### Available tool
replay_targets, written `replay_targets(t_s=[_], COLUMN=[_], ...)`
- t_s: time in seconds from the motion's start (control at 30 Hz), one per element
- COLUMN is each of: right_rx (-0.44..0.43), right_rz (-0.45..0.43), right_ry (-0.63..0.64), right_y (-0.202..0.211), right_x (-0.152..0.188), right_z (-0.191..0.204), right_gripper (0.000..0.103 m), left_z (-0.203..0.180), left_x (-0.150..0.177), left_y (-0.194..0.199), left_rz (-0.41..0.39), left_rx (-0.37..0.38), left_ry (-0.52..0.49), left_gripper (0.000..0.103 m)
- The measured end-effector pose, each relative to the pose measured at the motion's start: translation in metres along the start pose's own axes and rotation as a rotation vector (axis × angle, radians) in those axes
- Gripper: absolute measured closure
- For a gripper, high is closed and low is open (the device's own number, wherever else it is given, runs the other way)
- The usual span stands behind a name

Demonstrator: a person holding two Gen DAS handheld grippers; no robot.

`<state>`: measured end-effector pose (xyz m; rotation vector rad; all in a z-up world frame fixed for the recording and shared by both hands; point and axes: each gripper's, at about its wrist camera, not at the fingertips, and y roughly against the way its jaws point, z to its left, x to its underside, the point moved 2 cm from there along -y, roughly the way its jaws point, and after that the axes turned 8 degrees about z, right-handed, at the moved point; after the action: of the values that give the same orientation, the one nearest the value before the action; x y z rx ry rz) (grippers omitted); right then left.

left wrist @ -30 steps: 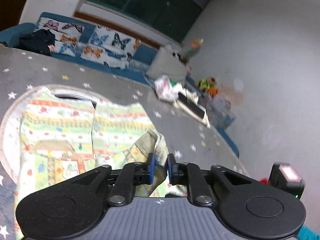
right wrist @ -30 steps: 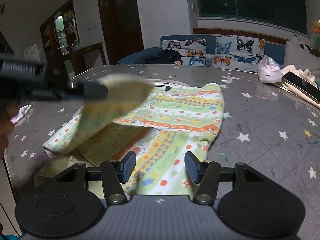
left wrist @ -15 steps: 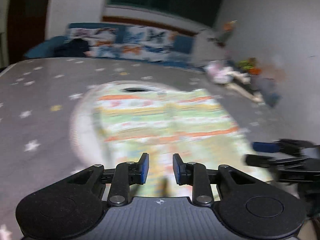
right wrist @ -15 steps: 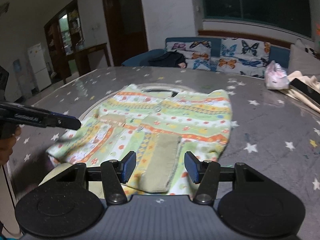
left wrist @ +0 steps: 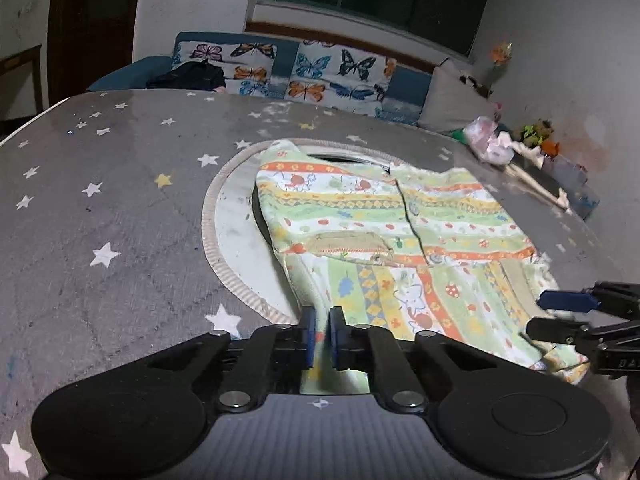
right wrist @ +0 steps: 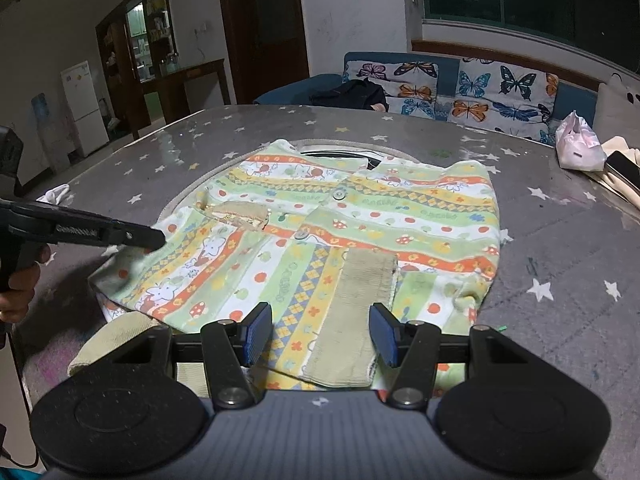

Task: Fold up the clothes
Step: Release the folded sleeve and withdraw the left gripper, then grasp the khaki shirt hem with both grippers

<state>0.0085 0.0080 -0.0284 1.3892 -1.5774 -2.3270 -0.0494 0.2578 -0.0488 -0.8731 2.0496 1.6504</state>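
Left hand-held gripper (left wrist: 319, 336) nearly closed, apparently pinching the garment (left wrist: 400, 248) hem; right hand-held gripper (right wrist: 320, 334) wide open, empty, straddling the cuff (right wrist: 356, 312). A thin pinch may slip on lifting.

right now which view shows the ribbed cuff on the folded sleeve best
The right wrist view: the ribbed cuff lies flat, whole and sharp between the open fingers of the right gripper. The left wrist view shows it only as a narrow, slightly blurred strip at the garment's right edge.
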Motion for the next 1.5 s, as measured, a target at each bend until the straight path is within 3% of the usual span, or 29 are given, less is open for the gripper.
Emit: replay_targets(t_s=[0.17, 0.43, 0.6, 0.73, 0.8, 0.97, 1.13, 1.3, 1.5], right_rx=[-0.001, 0.001, -0.005, -0.010, -0.012, -0.014, -0.013, -0.015, -0.021], right_rz=[0.022, 0.024, 0.021, 0.017, 0.016, 0.011, 0.008, -0.002, -0.040], right_ry=[-0.014, 0.007, 0.001, -0.002, -0.001, -0.002, 0.000, 0.001, 0.026], right_y=[-0.005, -0.006, -0.005, -0.005, -0.006, -0.006, -0.006, 0.000, 0.008], right_x=[0.005, 0.005, 0.006, 0.006, 0.006, 0.007, 0.008, 0.003, -0.008], right_z=[-0.005, -0.006, -0.006, -0.007, -0.007, -0.008, -0.008, -0.006, 0.000], right_gripper=[0.047, 0.041, 0.041, 0.041, 0.041, 0.041, 0.041, 0.044, 0.052], left_z=[0.001, -0.009, -0.016, -0.009, -0.006, 0.005, 0.023, 0.014, -0.034], left_x=[-0.005, -0.019, -0.030, -0.029, -0.029, -0.028, -0.026, -0.026, -0.013], left_y=[0.007, 0.014, -0.015, -0.028, -0.028, -0.020, -0.020, -0.003, 0.012], left_rz=[-0.031, -0.066, -0.015, 0.005, 0.001, -0.026, -0.016, -0.036, -0.028], left_rx=[-0.001, -0.047, -0.093, -0.103, -0.089, -0.066, -0.086, -0.071, 0.078], left_ry=[-0.004, -0.070, -0.103, -0.090, -0.084, -0.044, 0.025, -0.005, -0.150], left_gripper=[0.096, 0.080, 0.070, 0.073, 0.088, 0.098, 0.098, 0.096, 0.094])
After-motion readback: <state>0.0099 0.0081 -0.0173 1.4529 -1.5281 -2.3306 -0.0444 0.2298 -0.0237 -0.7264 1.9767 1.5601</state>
